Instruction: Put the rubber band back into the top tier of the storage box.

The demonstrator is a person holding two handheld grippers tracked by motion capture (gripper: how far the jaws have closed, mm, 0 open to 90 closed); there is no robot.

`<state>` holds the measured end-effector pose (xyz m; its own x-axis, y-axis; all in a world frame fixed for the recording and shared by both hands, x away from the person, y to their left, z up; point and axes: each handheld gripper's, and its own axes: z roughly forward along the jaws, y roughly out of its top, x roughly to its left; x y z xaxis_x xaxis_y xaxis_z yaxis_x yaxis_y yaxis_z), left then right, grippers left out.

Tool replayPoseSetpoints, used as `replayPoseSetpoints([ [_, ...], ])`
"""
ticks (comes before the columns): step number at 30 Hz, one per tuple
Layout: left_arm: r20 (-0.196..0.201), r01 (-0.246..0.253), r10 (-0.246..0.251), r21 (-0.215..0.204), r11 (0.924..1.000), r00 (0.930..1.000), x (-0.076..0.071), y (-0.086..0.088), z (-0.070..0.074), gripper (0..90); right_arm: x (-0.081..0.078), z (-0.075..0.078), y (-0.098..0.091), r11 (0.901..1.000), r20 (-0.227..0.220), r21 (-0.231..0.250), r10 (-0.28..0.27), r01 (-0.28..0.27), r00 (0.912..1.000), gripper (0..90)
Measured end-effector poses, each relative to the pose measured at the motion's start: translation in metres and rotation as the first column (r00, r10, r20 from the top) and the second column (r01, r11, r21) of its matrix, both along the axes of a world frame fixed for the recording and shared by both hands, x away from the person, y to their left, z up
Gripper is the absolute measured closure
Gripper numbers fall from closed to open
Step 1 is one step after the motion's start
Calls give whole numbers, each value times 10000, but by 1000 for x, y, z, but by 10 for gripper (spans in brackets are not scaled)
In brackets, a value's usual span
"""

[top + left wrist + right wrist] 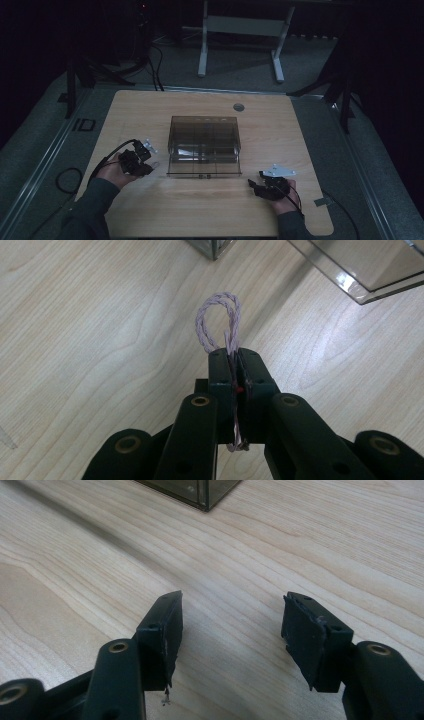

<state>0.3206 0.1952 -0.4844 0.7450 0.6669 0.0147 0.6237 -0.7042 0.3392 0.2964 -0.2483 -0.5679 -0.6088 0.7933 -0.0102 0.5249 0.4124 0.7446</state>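
Left gripper (234, 357) clenched on a thin twisted lilac cord (218, 320), pinched between the jaws with a small loop standing out past the tips, above the pale wooden table (90, 340). Just beyond the loop, the corner of a clear smoky plastic compartment box (360, 265). Right gripper (232, 617) released, jaws spread wide with bare tabletop between, the same box's corner further ahead.

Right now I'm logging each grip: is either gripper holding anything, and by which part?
The left gripper is shut on a pale twisted cord, pinched where its loop's two ends meet, loop sticking out. The right gripper is open, holding nothing.
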Motion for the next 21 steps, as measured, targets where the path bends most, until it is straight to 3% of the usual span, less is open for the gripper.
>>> replayPoseSetpoints([
  [21,219,189,-185,-160,9997,9996,0,-3,15,866,0,0,0,10000,1,11,17,-17,10000,412],
])
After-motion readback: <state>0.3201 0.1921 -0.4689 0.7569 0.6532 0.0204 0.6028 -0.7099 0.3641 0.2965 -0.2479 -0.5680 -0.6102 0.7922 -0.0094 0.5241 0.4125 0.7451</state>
